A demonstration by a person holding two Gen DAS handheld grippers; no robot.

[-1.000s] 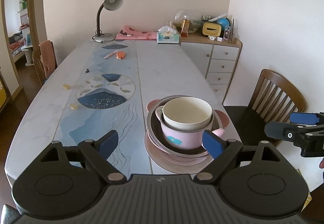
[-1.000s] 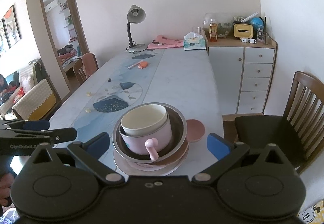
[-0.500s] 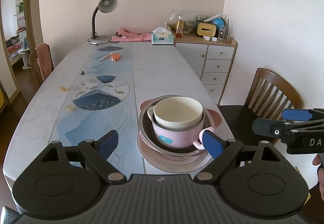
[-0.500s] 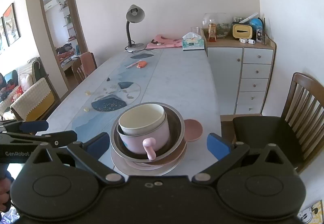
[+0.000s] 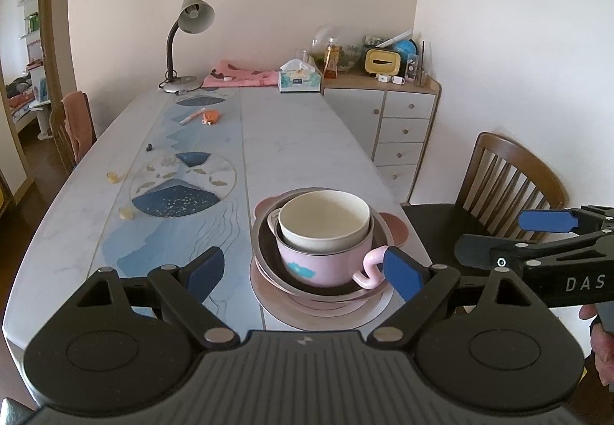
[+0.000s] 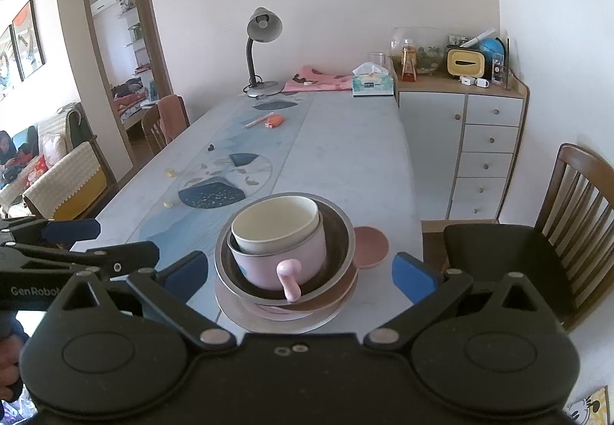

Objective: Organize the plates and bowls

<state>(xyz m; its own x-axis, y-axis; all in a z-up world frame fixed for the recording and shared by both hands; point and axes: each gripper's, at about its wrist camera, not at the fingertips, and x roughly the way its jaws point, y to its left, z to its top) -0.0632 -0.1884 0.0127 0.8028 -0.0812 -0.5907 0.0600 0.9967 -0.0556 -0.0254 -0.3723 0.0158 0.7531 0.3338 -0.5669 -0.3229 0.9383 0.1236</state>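
Observation:
A stack of dishes stands at the near end of the table: a cream bowl point(image 5: 324, 219) sits inside a pink handled cup point(image 5: 326, 263), inside a steel bowl point(image 5: 264, 244), on pink plates point(image 5: 307, 313). The same cream bowl point(image 6: 274, 223), pink cup point(image 6: 284, 262), steel bowl point(image 6: 341, 237) and plates point(image 6: 268, 317) show in the right wrist view. My left gripper point(image 5: 303, 271) is open and empty, just short of the stack. My right gripper point(image 6: 299, 277) is open and empty, also just short of it. Each gripper shows in the other's view, left point(image 6: 73, 240) and right point(image 5: 537, 237).
The long marble table point(image 5: 299, 141) carries a desk lamp point(image 5: 184, 45), tissue box point(image 5: 299, 77), pink cloth point(image 5: 241, 77) and small items on the blue runner. A white drawer cabinet point(image 5: 399, 125) and a wooden chair point(image 5: 499, 194) stand to the right.
Both grippers have risen and drawn back slightly from the stack, staying open. In the left view the stack has shifted toward centre. The dishes have not moved.

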